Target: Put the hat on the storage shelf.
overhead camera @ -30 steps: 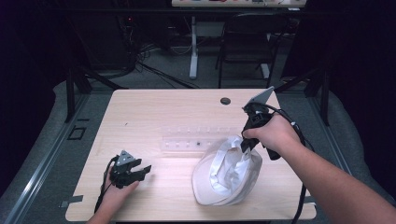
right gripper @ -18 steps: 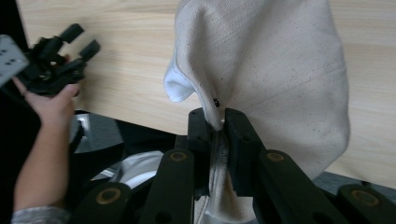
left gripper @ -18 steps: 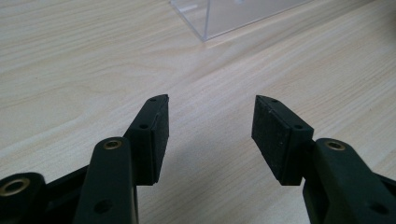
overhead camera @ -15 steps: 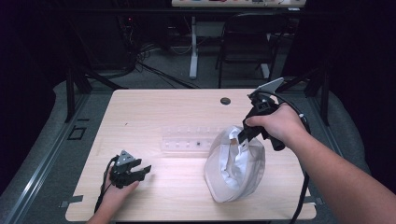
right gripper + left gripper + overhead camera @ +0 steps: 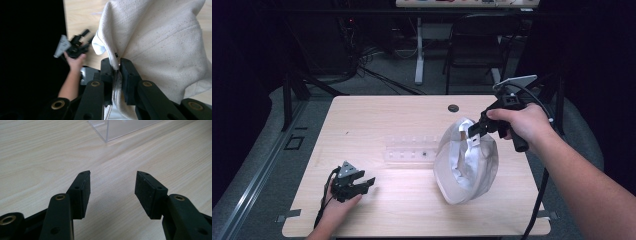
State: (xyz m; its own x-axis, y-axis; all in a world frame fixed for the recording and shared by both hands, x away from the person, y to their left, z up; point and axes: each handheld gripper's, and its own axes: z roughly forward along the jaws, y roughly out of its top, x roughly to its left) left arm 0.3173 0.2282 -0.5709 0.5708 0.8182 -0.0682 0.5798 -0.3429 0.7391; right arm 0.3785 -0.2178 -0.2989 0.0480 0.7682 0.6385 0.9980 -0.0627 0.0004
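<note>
While no brand, label or writing can be read anywhere, the left tool [image 5: 362, 184] is seen nearest, resting on the wooden surface [image 5: 382, 120] with its jaws apart and nothing between them, well to the left of the cloth bag [image 5: 467, 170]. Beyond it a clear plastic rack [image 5: 412, 152] lies just left of the bag. Farther off, the right tool [image 5: 473, 131] is clamped on the bag's top edge, from which the bag hangs, its bottom at the surface.

Your white cloth bag [image 5: 160, 45] is running off the right gripper view's top and right edges, its pinched hem disappearing between the pads — while the clear box [image 5: 120, 128] (just one corner) is getting cropped by the left gripper view's top edge.
</note>
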